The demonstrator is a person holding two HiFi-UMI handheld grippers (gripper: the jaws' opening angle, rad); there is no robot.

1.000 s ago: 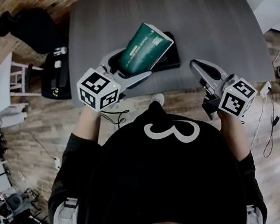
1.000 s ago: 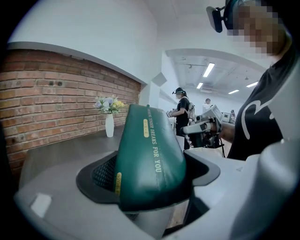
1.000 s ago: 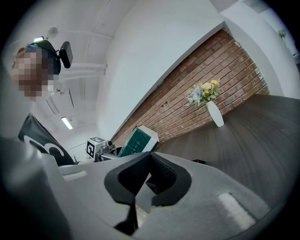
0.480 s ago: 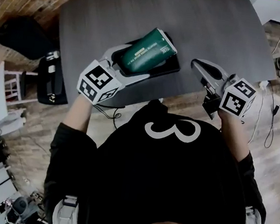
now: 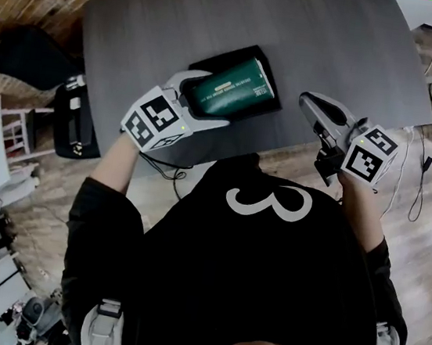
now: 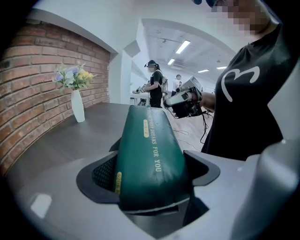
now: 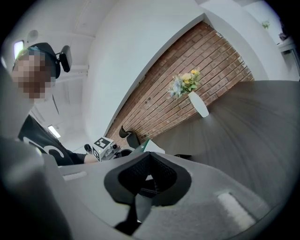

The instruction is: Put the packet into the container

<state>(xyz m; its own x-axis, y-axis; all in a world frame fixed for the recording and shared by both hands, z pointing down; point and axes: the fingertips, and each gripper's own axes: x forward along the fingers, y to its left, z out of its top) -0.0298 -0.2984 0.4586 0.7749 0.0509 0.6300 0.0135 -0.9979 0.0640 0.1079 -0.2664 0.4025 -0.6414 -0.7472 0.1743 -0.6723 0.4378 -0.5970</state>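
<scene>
Two grippers seen. Packet (image 5: pixel 230 92) is clamped in wide-set jaws of left gripper (image 5: pixel 200 102), low over container (image 5: pixel 230 54); contact not discernible. Right gripper (image 5: pixel 313 106), at 3 o'clock from container, is pinched closed, empty. Placing step judged nearly done. Release called for next, then withdrawal toward 7 o'clock.

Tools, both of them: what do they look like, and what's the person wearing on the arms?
The left tool and right tool have light grey moulded shells with dark textured pads inside. Each carries a cube with black-and-white square markers. The sleeves are black.
</scene>
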